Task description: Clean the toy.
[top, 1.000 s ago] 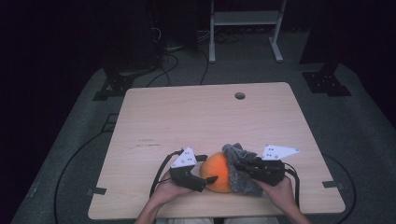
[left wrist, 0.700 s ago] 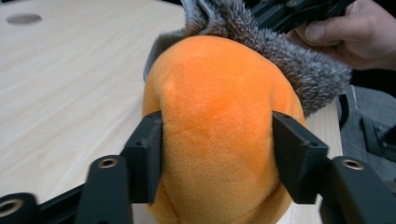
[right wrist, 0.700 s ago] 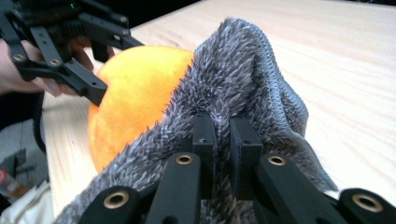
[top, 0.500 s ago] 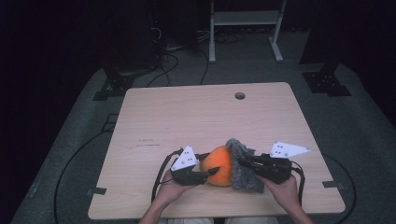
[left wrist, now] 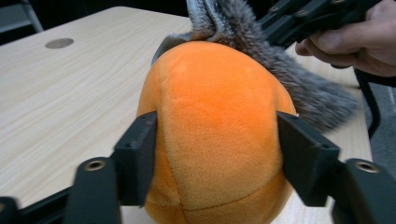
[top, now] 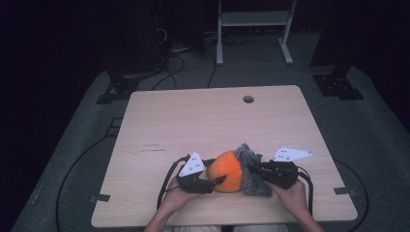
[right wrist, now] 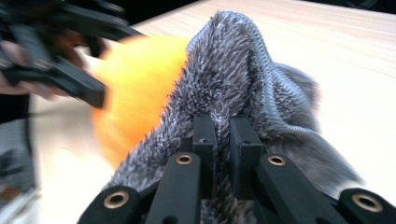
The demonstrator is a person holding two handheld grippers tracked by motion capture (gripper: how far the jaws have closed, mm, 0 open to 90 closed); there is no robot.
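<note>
left tongs reopened slightly, one orange ball

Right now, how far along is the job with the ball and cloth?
Done: the right gripper is shut on the grey furry cloth draped against the orange plush ball. In hand: the left gripper has the ball between jaws that have just been opening, pads on its sides. Left: cloth and ball touch; going on or coming off, I cannot tell.

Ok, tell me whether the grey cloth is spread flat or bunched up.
Bunched up. The grey cloth rises in a folded ridge against the orange ball, pinched by the right gripper.
</note>
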